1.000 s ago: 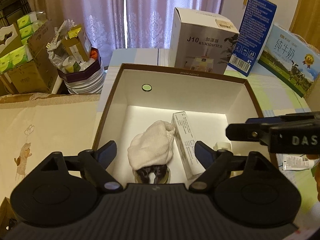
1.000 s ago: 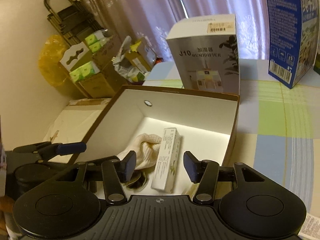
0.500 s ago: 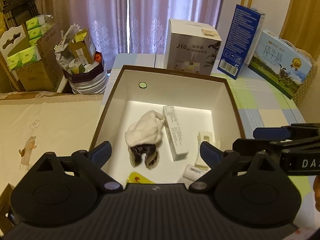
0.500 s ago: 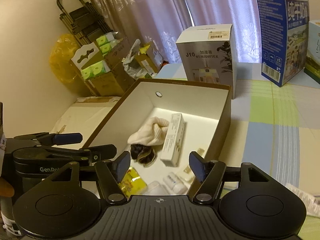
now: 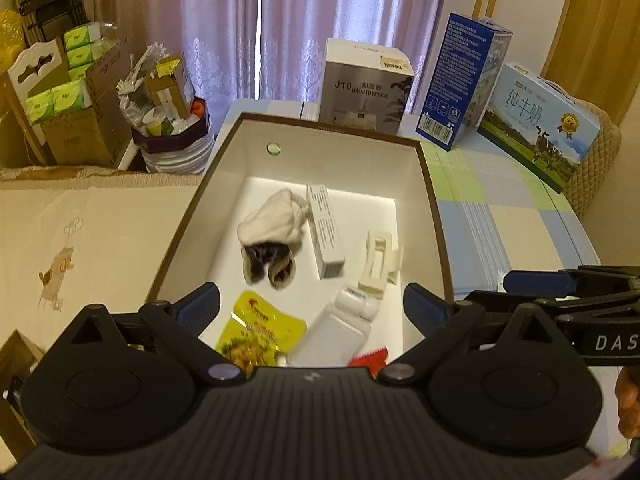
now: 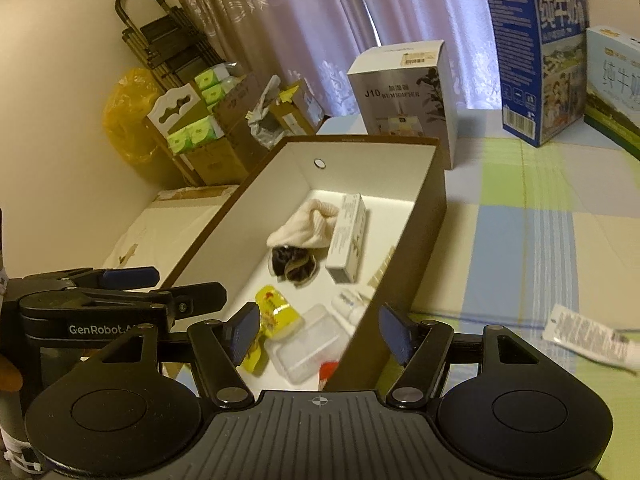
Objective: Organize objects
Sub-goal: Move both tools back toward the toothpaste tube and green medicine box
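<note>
An open brown box [image 5: 434,216] [image 6: 432,208] with white inside stands on the table. In it lie a white sock [image 5: 272,220] [image 6: 308,226], a dark sock [image 5: 268,266], a long white carton [image 5: 325,230] [image 6: 350,238], a white plastic clip [image 5: 378,260], a white tube [image 5: 340,326], a yellow snack packet [image 5: 256,330] [image 6: 276,316], a clear plastic case [image 6: 308,342] and a red wrapper [image 5: 370,358]. My left gripper [image 5: 312,308] is open and empty above the box's near end. My right gripper [image 6: 320,332] is open and empty over the box's near right corner.
A white tube [image 6: 592,338] lies on the checked tablecloth right of the box. Behind the box stand a humidifier carton [image 5: 366,86], a blue carton [image 5: 460,84] and a milk carton [image 5: 540,124]. Cardboard boxes and a full bin [image 5: 168,120] sit at the left.
Both grippers have drawn back and up from the box, so more of its near contents show. Both stay open and empty.
</note>
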